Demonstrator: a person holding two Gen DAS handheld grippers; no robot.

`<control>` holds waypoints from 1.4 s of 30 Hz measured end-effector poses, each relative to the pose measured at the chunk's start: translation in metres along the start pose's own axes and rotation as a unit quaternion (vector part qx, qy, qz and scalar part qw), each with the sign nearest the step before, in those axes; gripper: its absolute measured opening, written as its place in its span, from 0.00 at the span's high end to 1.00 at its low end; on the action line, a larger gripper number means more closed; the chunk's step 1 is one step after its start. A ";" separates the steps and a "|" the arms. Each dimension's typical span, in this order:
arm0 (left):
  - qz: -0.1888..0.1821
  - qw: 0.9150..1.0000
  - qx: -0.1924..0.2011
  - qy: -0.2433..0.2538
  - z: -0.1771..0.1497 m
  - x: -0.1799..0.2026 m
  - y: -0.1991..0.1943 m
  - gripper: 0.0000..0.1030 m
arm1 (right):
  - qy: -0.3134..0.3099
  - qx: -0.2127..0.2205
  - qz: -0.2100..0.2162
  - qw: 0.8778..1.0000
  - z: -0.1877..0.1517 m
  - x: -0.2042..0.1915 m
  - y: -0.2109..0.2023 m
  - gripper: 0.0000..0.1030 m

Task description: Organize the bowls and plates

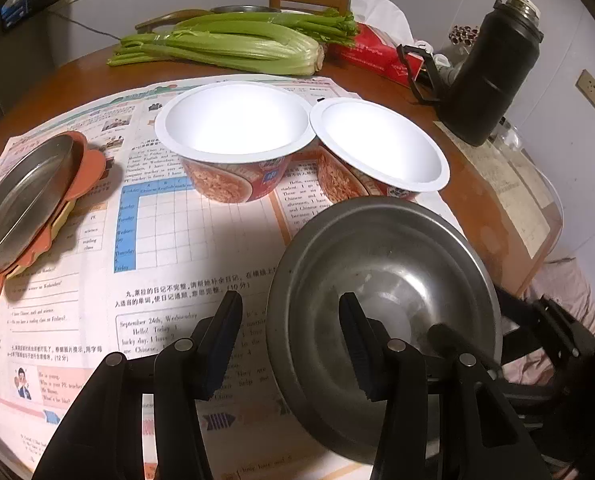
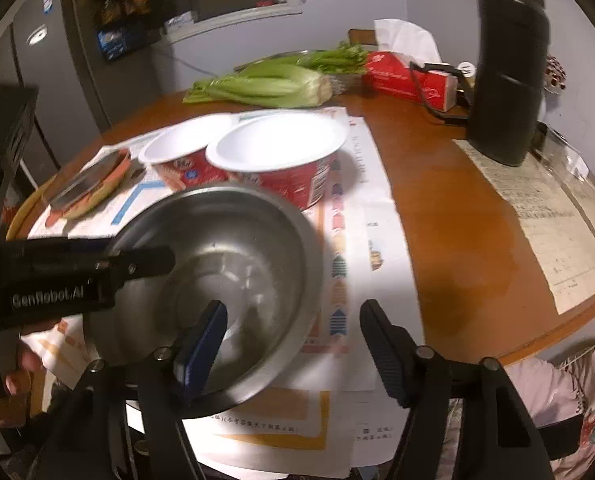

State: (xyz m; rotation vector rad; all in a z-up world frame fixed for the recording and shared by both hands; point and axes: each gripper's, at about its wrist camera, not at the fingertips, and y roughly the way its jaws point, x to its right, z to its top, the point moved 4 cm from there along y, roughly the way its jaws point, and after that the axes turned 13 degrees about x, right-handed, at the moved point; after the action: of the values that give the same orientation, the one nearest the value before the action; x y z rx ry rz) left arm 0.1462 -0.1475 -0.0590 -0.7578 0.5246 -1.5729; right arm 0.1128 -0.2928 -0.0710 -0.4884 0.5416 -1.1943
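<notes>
- Nearest the table edge, the round stainless-steel bowl (image 1: 381, 280) sits on printed paper worksheets (image 1: 169, 220); the left gripper (image 1: 293, 340) straddles its rim, tongs wide, and the right gripper (image 2: 293, 344) does likewise.
- Just beyond stand two white-lined red paper noodle bowls (image 1: 233, 136), touching.
- Left of them, a steel plate (image 1: 25, 196) rests on an orange plastic plate (image 1: 85, 168).
- Farthest lie green celery (image 1: 233, 44) and a black flask (image 1: 493, 76).
</notes>
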 end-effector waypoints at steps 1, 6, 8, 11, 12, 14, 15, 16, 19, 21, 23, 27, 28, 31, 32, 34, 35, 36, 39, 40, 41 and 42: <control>0.001 1.000 0.000 0.000 0.000 0.000 0.001 0.50 | -0.003 -0.001 0.003 1.000 -0.001 -0.002 0.001 0.38; -0.005 1.000 -0.011 0.000 -0.003 0.003 0.008 0.50 | -0.016 -0.006 0.022 1.000 -0.003 -0.014 0.004 0.38; -0.005 1.000 -0.009 0.005 -0.002 0.006 0.009 0.52 | -0.023 -0.005 0.028 0.999 -0.003 -0.019 0.004 0.38; -0.016 1.000 -0.010 0.007 -0.002 0.009 0.010 0.57 | -0.028 -0.006 0.033 0.999 -0.004 -0.023 0.005 0.38; -0.020 1.000 -0.011 0.008 -0.002 0.010 0.010 0.58 | -0.028 -0.007 0.035 0.999 -0.003 -0.024 0.005 0.38; -0.027 1.000 -0.013 0.005 -0.002 0.012 0.009 0.59 | -0.028 -0.007 0.037 0.999 -0.003 -0.026 0.005 0.38; -0.027 1.000 -0.013 0.006 -0.003 0.013 0.009 0.60 | -0.029 -0.008 0.039 0.999 -0.003 -0.027 0.005 0.38; -0.026 1.000 -0.014 0.007 -0.002 0.014 0.009 0.60 | -0.032 -0.009 0.035 0.999 -0.002 -0.028 0.005 0.38; -0.029 0.999 -0.015 0.000 -0.003 0.013 0.008 0.60 | -0.032 -0.009 0.035 0.999 -0.002 -0.028 0.006 0.38; -0.030 0.999 -0.017 -0.002 -0.004 0.012 0.007 0.60 | -0.027 -0.010 0.037 0.999 -0.001 -0.028 0.006 0.38; -0.033 0.999 -0.018 -0.005 -0.005 0.011 0.005 0.59 | -0.031 -0.008 0.035 0.999 0.000 -0.031 0.004 0.38; -0.032 0.999 -0.013 -0.011 -0.005 0.005 -0.002 0.59 | -0.036 -0.004 0.037 0.999 0.003 -0.037 0.000 0.38; -0.031 0.999 -0.009 -0.013 -0.004 0.004 -0.004 0.59 | -0.038 -0.001 0.037 0.999 0.005 -0.040 -0.001 0.38; -0.028 0.999 0.001 -0.017 -0.002 -0.002 -0.011 0.59 | -0.046 0.004 0.038 0.998 0.007 -0.048 -0.004 0.38; -0.027 0.999 0.004 -0.019 -0.001 -0.004 -0.014 0.59 | -0.049 0.005 0.039 0.998 0.008 -0.051 -0.006 0.38; -0.026 0.999 0.012 -0.024 0.000 -0.010 -0.020 0.59 | -0.051 0.006 0.042 0.998 0.011 -0.056 -0.006 0.38; -0.024 0.999 0.014 -0.026 0.000 -0.013 -0.022 0.59 | -0.051 0.007 0.045 0.998 0.012 -0.059 -0.007 0.38; -0.022 0.999 0.017 -0.029 0.000 -0.016 -0.025 0.59 | -0.051 0.008 0.048 0.997 0.014 -0.063 -0.007 0.38; -0.015 0.999 0.028 -0.035 0.000 -0.028 -0.034 0.59 | -0.059 0.012 0.055 0.997 0.018 -0.075 -0.009 0.38; -0.012 0.999 0.032 -0.036 0.000 -0.031 -0.037 0.59 | -0.063 0.013 0.058 0.996 0.019 -0.079 -0.009 0.38; -0.008 0.999 0.035 -0.037 0.000 -0.035 -0.040 0.59 | -0.065 0.013 0.060 0.996 0.019 -0.082 -0.008 0.38; -0.005 0.999 0.038 -0.039 0.001 -0.038 -0.042 0.59 | -0.067 0.012 0.063 0.996 0.020 -0.087 -0.007 0.38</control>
State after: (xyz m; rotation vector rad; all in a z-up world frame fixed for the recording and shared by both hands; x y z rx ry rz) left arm 0.1195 -0.1036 -0.0355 -0.7622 0.4032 -1.5562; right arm 0.0972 -0.2109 -0.0393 -0.5022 0.4355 -1.0394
